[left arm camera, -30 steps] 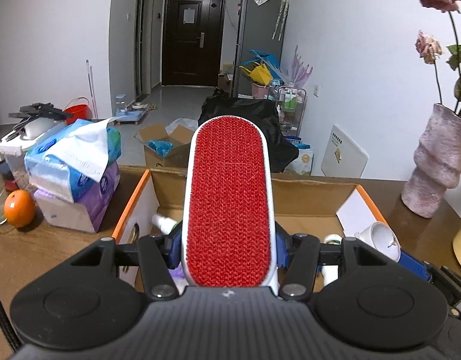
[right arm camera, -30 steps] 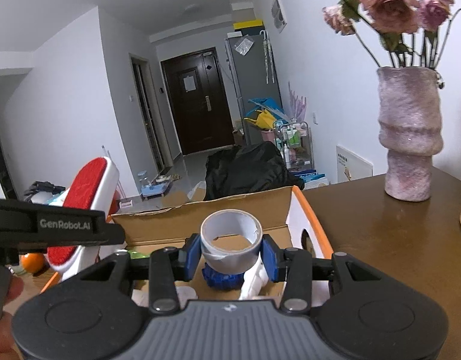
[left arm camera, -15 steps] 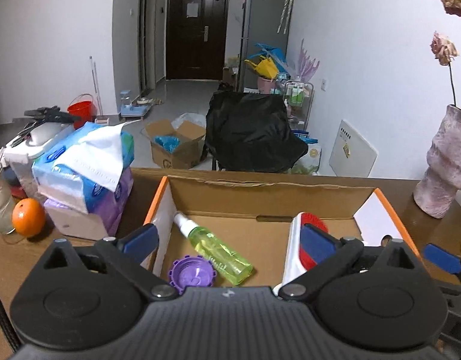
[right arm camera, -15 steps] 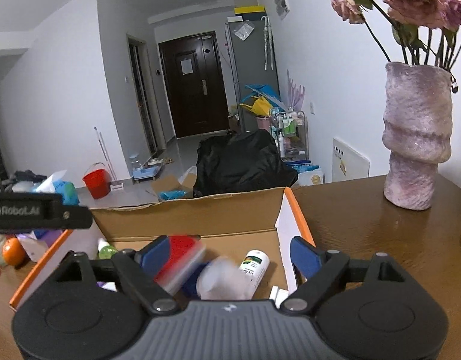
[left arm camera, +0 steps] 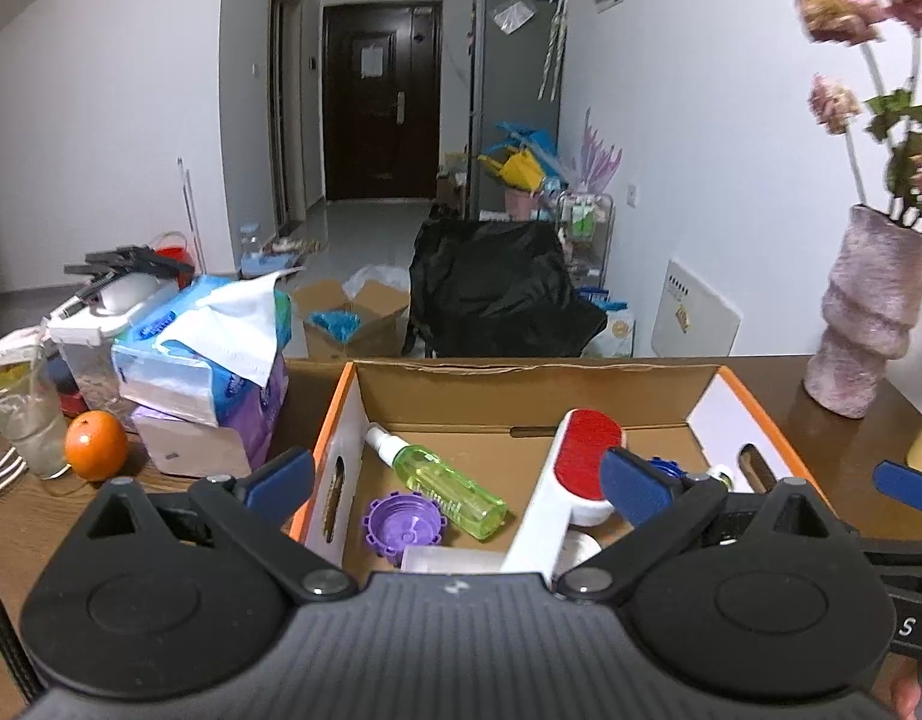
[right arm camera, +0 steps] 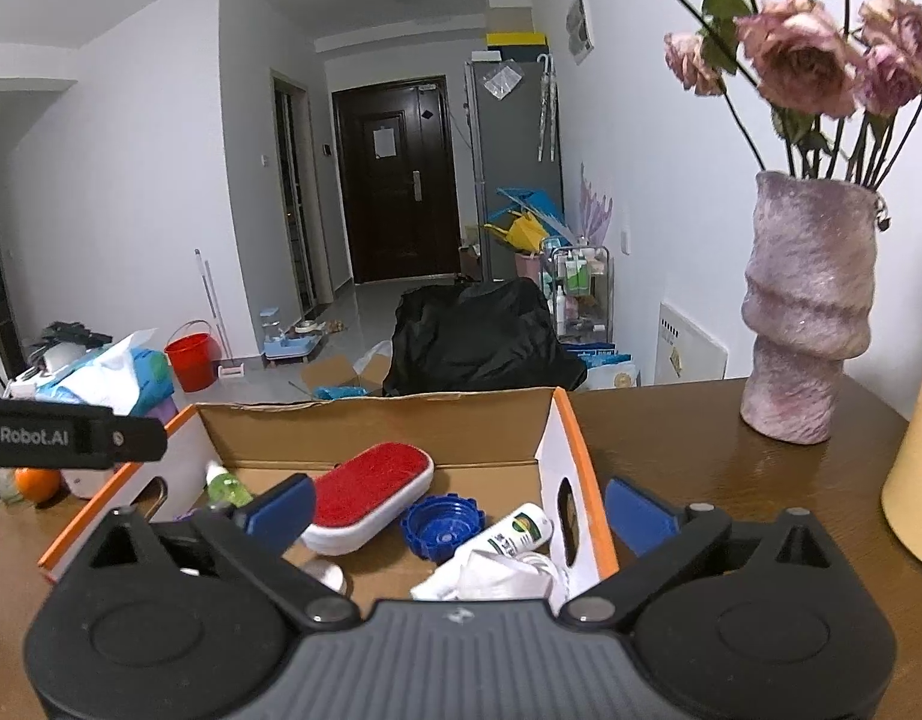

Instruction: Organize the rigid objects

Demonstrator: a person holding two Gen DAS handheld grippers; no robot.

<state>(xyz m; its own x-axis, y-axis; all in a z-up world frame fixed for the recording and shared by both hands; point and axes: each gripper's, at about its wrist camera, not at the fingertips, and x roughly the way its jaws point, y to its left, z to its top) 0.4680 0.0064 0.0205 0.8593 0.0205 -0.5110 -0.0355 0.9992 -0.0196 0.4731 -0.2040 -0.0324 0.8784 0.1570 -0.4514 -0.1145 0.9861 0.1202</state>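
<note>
Both claws gape empty, jaws just opened; left claw (left arm camera: 455, 480) and right claw (right arm camera: 458, 510) hover above the cardboard box (right arm camera: 377, 420); lint brush (right arm camera: 371, 495) lies inside, below them.

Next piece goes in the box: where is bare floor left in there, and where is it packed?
Bare cardboard shows along the back wall of the box, between the green spray bottle and the red brush. Near half is packed: purple cap, blue cap, white bottle. Brown table beside the vase is free.
</note>
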